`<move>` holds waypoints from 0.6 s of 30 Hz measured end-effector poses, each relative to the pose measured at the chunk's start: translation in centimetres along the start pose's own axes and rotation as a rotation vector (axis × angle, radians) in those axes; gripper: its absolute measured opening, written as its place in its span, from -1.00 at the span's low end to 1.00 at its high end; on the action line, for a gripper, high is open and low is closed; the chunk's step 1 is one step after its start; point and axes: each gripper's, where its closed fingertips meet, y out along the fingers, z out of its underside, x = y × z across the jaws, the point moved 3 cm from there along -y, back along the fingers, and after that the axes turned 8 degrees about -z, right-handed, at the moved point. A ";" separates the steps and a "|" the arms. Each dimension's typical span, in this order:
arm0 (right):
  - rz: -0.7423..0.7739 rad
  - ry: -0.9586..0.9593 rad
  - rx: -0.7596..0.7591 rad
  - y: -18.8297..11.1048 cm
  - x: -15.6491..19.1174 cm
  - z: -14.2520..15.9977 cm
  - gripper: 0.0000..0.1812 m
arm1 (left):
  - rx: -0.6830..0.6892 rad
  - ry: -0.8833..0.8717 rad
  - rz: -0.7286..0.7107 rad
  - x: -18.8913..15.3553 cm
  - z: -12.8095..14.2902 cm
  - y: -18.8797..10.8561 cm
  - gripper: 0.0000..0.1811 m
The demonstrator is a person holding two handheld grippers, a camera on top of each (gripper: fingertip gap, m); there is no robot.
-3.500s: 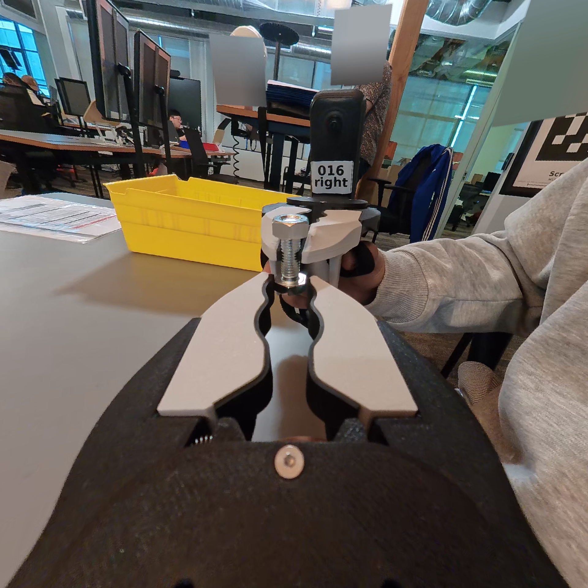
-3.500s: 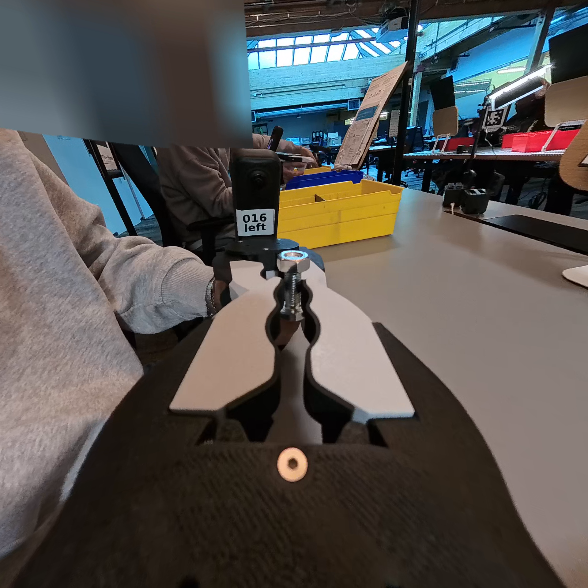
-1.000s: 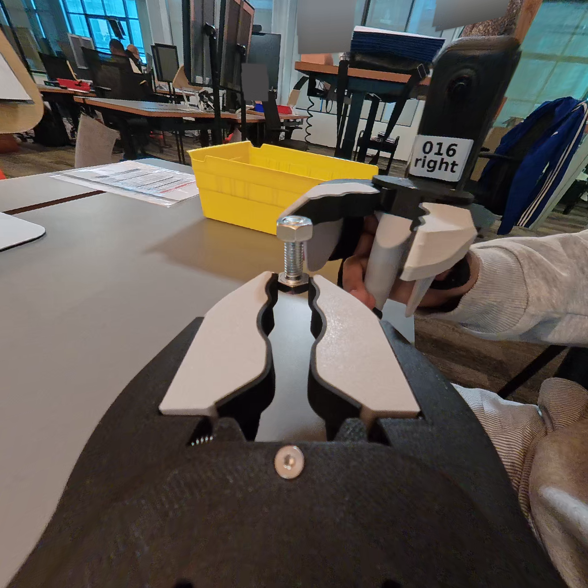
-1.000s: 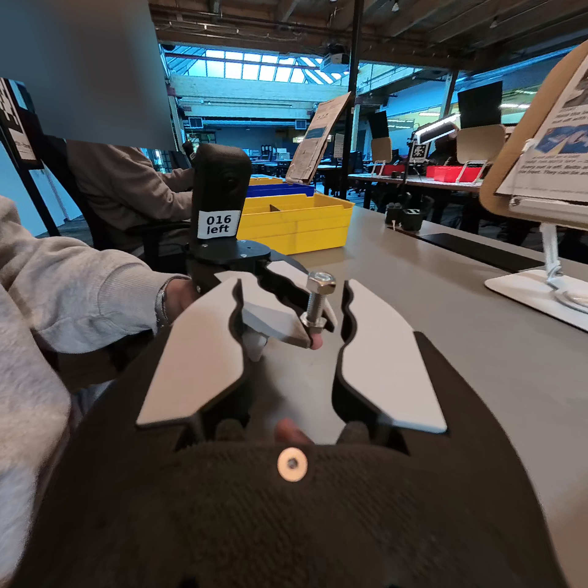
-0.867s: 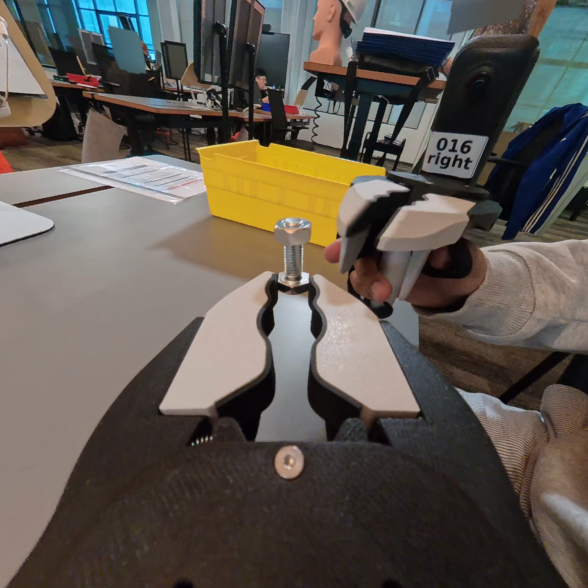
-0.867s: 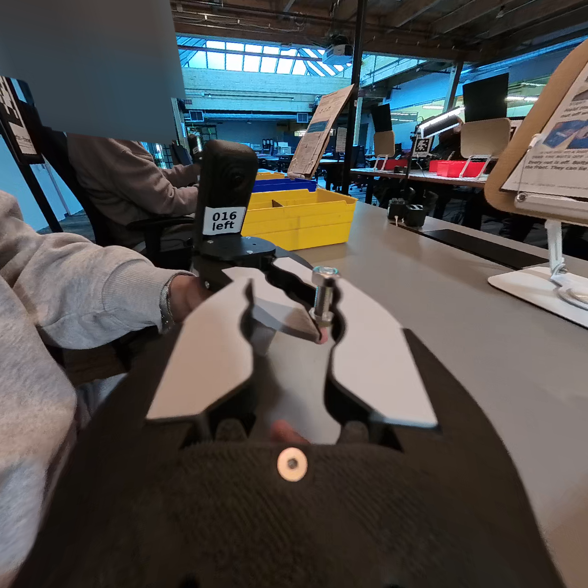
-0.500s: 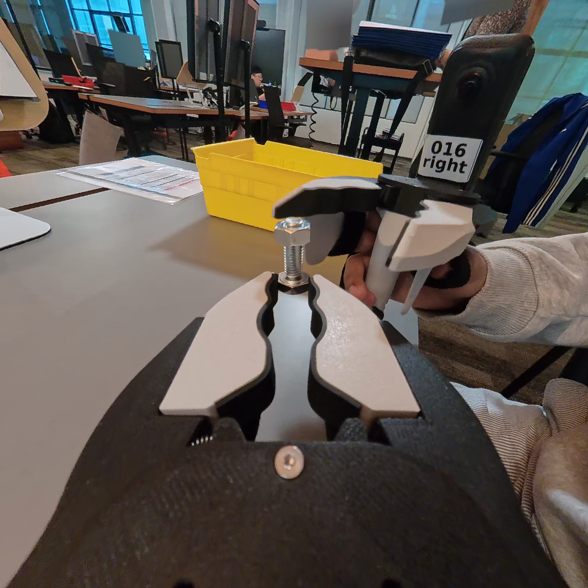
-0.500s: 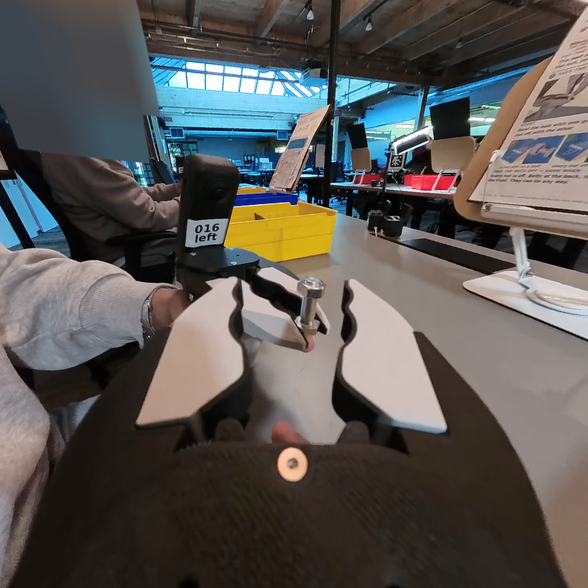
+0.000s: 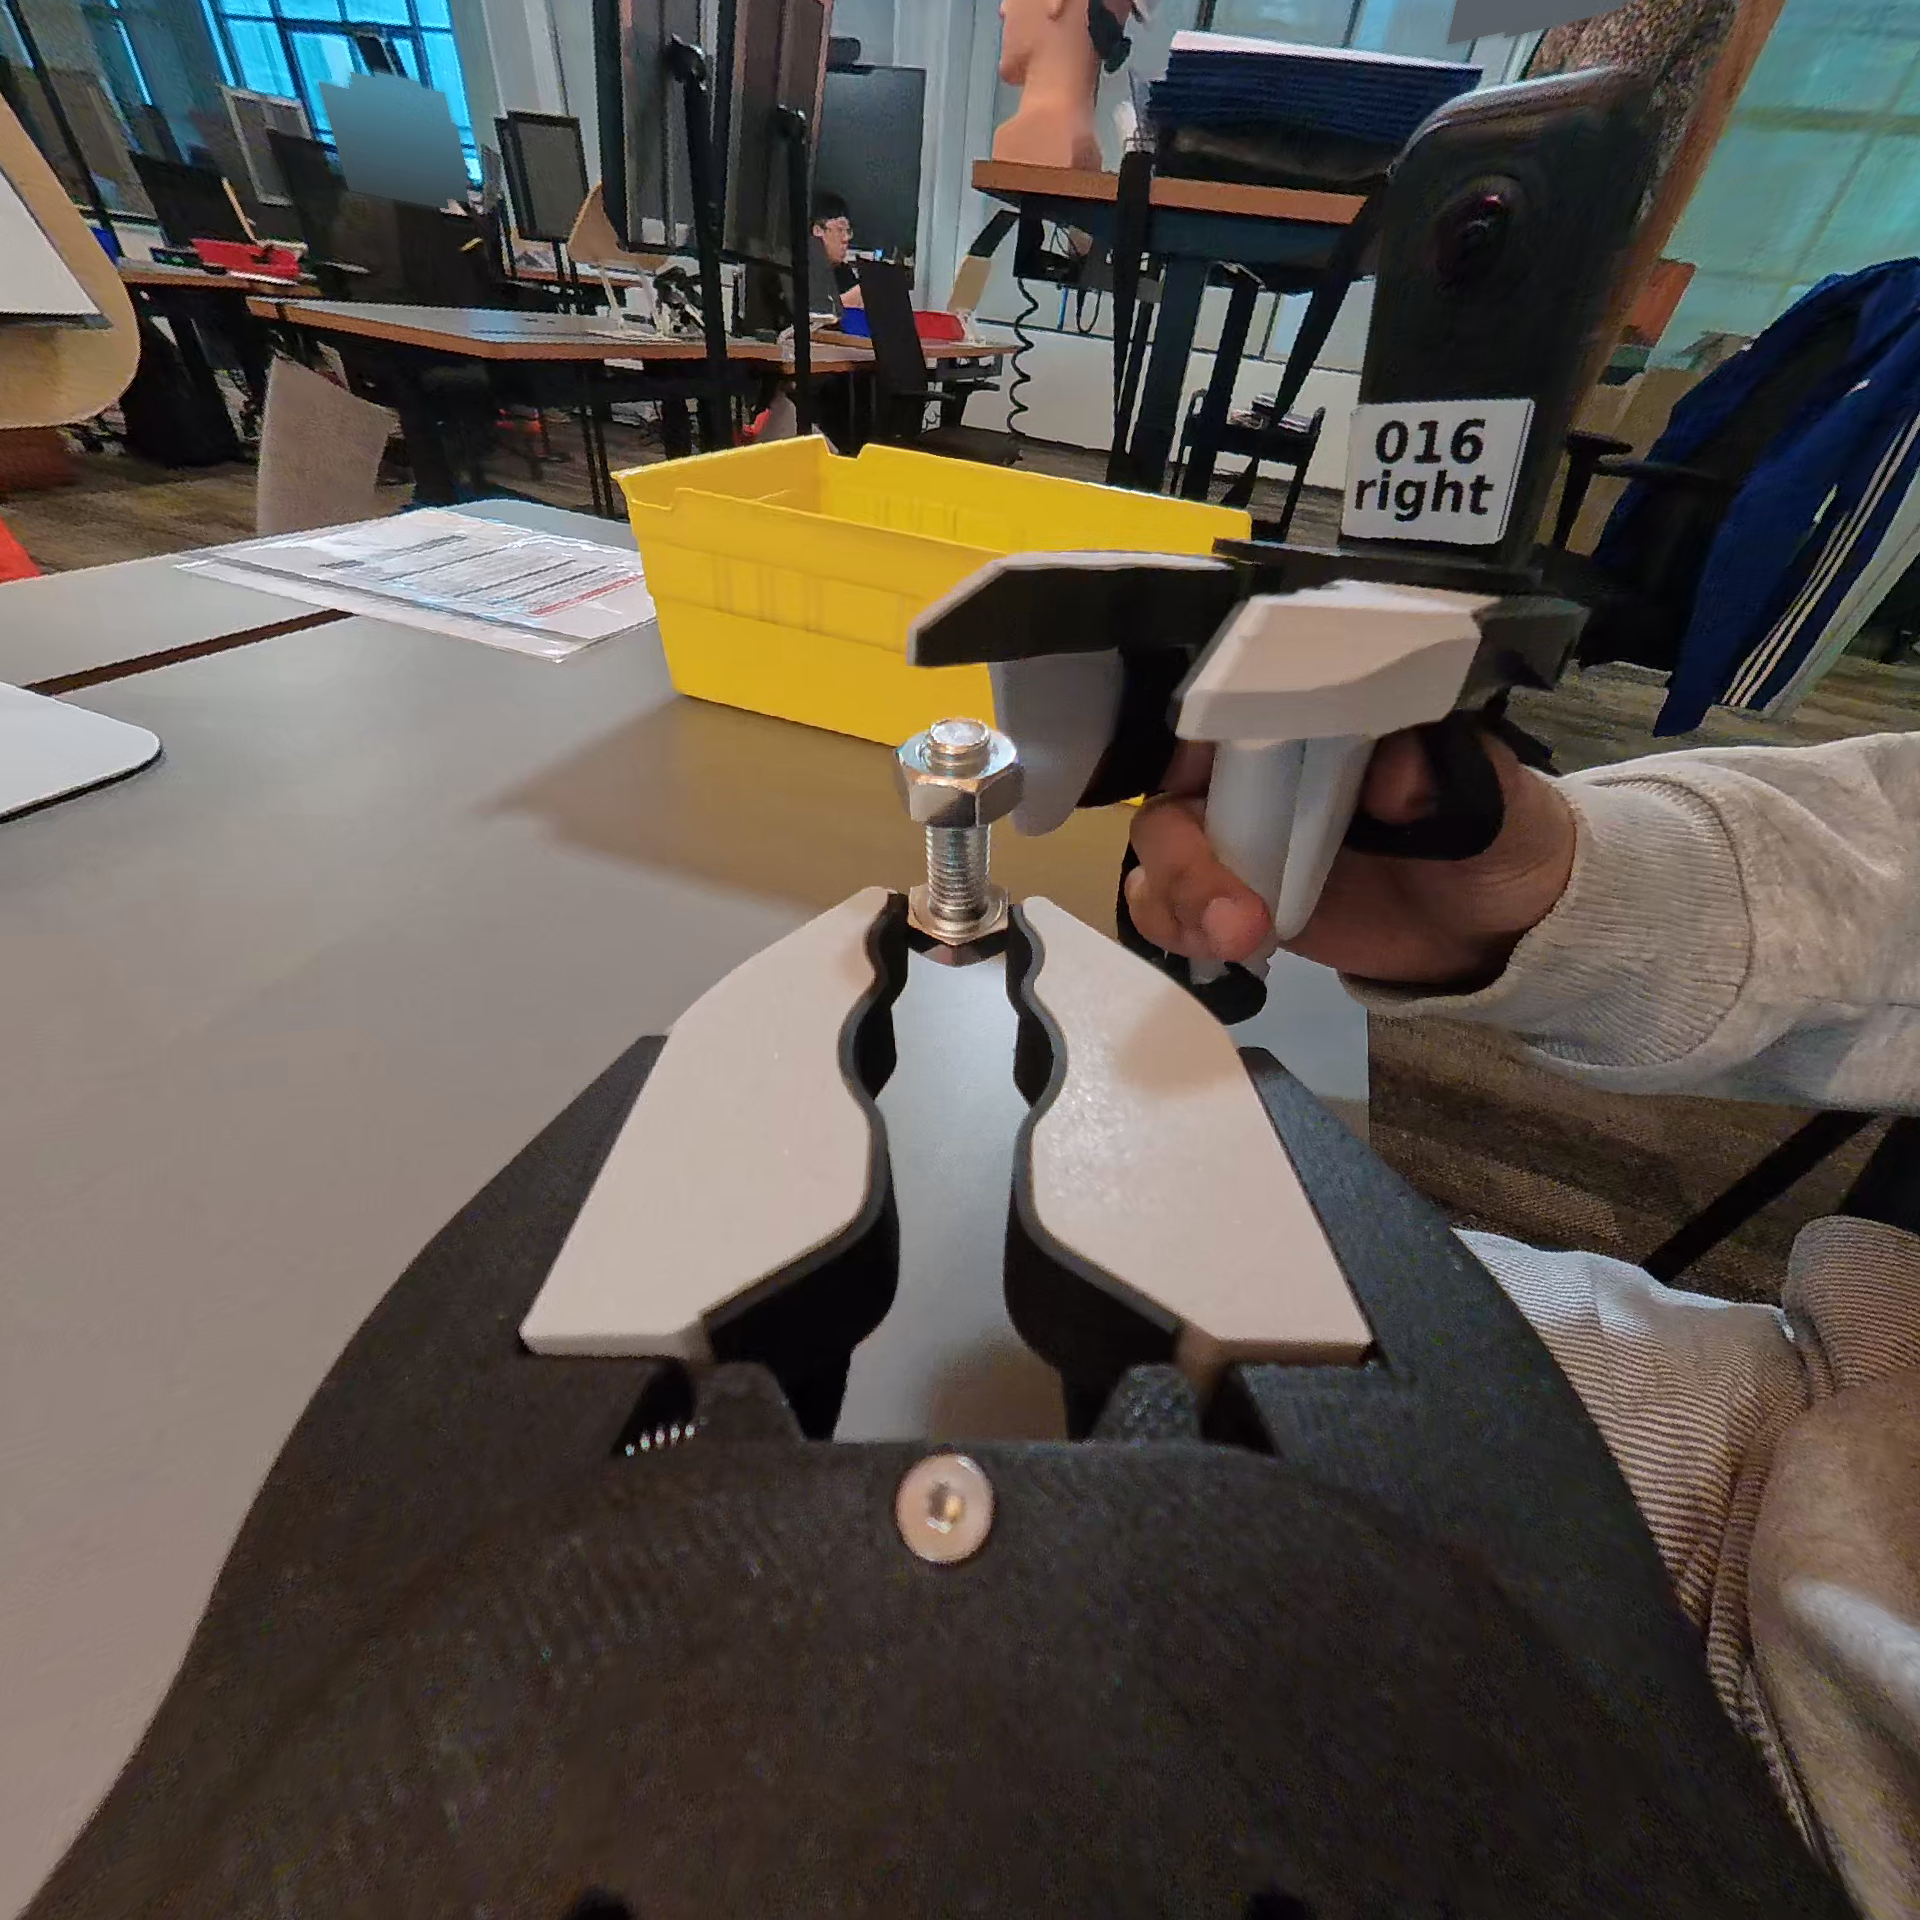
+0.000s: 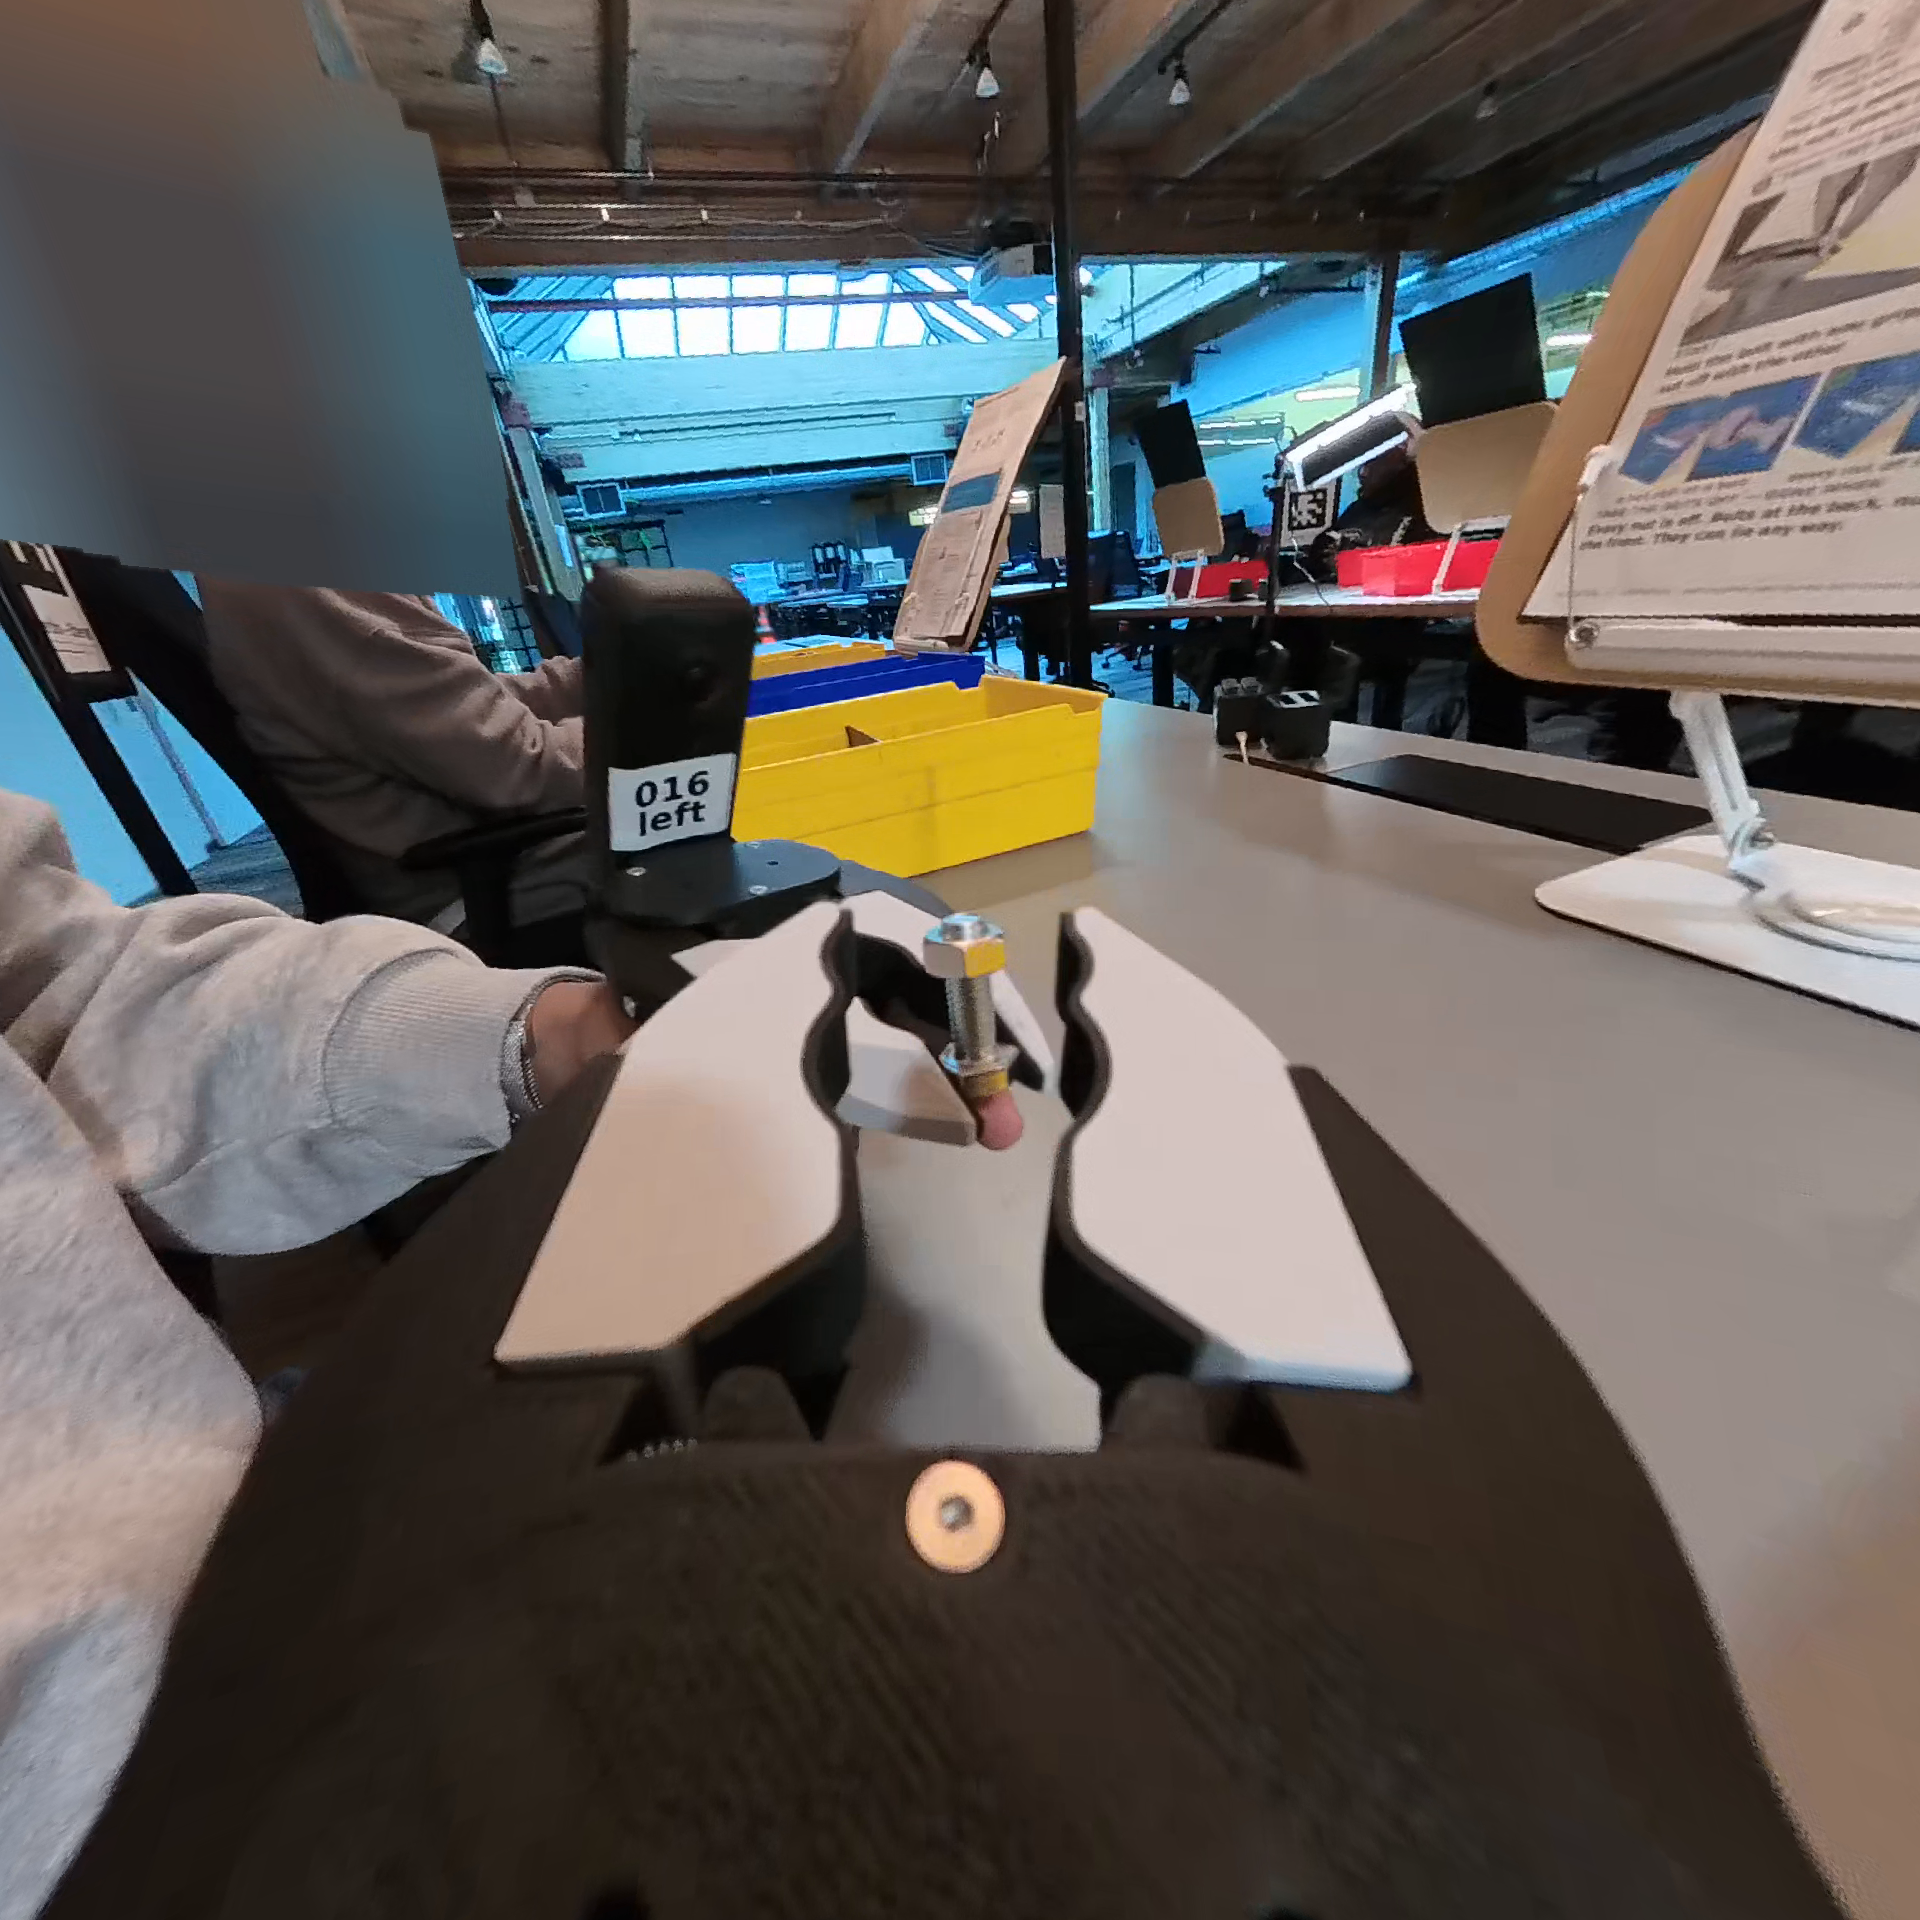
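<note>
While upright, bolt point(image 9: 954, 831) (left-claw-clamped) point(image 9: 953, 925)

Grey table point(image 9: 312, 987): yellow bin point(image 9: 831, 592) far centre, laminated sheet point(image 9: 436, 571) far left, white stand base point(image 10: 1714, 914) right.

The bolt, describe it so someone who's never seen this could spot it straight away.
On the near side of the yellow bin, above the grey table, the left gripper is shut on the bolt. It stands upright, the only shiny threaded metal piece, a nut near each end.
</note>
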 end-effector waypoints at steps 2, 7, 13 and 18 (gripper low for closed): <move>0.014 -0.016 0.013 0.2 -0.1 0.3 -0.50 | 0.006 -0.002 0.001 0.0 0.0 0.0 -0.79; 0.034 -0.071 0.053 0.8 0.1 0.8 -0.44 | 0.014 0.011 0.002 -0.2 0.1 0.1 -0.79; -0.019 -0.026 0.079 1.0 1.0 1.0 -0.52 | 0.004 -0.038 -0.016 0.4 0.0 0.0 -0.79; -0.005 -0.040 0.042 -0.1 0.8 -0.2 -0.85 | 0.008 -0.031 -0.016 0.3 0.1 0.1 -0.79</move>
